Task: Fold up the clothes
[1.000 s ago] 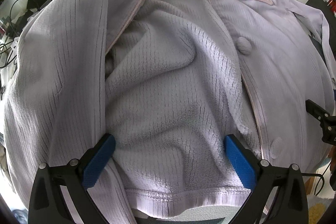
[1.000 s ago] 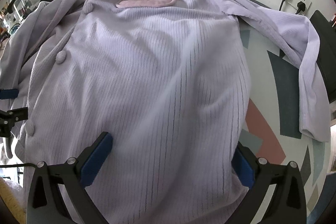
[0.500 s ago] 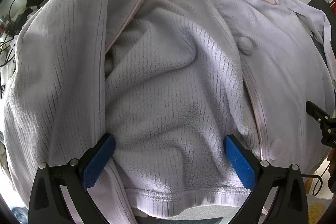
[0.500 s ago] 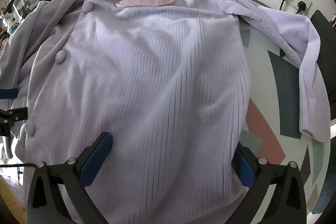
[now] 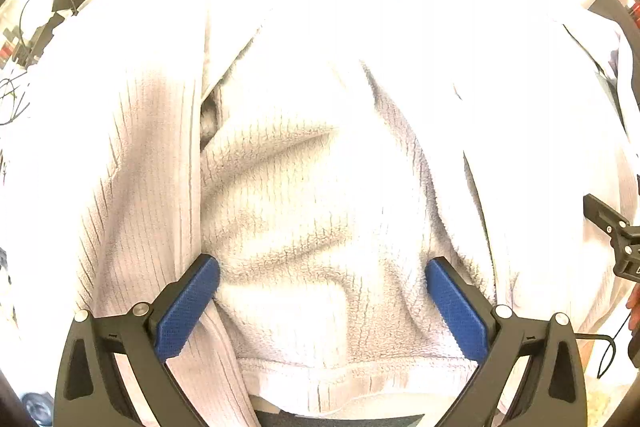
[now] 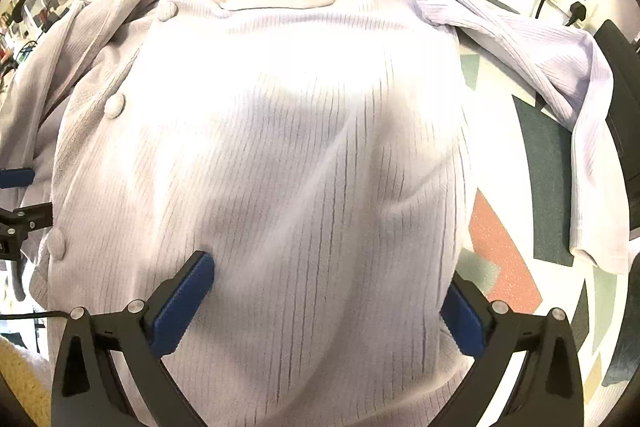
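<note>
**Glare floods both views; the hem could slip**

Since a second ago little has shifted except the light: both views are now washed out, the garment lying much as before. The lilac cardigan [image 6: 304,155] lies spread front-up on the patterned worktop [image 6: 500,251], its front open on the left. The left gripper [image 5: 320,291] and right gripper [image 6: 324,295] are both spread wide over the hem, pinching nothing. Closing now could catch one layer only, or bunch the fleece lining [image 5: 304,195], skewing the fold.
</note>
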The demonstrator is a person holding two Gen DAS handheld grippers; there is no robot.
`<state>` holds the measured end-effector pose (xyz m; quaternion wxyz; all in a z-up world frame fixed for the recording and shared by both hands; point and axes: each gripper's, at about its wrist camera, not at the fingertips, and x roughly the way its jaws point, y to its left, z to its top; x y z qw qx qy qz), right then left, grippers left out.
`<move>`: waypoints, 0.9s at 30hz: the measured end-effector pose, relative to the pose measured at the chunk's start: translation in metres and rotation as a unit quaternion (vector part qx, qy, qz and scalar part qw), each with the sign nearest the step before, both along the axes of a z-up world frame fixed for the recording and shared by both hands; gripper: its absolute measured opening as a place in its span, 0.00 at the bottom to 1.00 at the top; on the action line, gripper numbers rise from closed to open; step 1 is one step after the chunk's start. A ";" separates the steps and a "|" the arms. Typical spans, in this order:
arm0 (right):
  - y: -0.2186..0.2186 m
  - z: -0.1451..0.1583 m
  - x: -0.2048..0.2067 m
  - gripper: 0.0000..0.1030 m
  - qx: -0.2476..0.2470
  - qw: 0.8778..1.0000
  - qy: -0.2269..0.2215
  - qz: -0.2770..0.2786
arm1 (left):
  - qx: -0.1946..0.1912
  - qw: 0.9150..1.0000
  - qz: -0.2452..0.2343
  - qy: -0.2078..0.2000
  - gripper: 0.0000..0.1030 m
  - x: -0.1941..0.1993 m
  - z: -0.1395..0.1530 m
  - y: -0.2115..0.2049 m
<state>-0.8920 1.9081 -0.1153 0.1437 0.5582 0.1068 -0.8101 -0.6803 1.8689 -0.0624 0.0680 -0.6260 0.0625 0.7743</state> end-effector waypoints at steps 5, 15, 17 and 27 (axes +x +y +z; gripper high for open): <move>-0.003 0.002 -0.007 1.00 0.008 1.000 -0.023 0.000 | 0.002 1.000 -0.001 0.010 1.00 -0.001 0.000 0.010; -0.001 0.005 -0.018 1.00 0.018 0.999 -0.050 0.000 | 0.007 0.999 -0.007 0.031 1.00 -0.004 0.000 0.030; -0.001 0.006 -0.019 1.00 0.018 0.999 -0.051 0.001 | 0.008 0.999 -0.011 0.037 1.00 -0.003 0.000 0.038; 0.004 0.011 -0.027 1.00 0.023 0.998 -0.063 0.001 | 0.024 0.998 -0.049 0.031 1.00 -0.012 0.001 0.064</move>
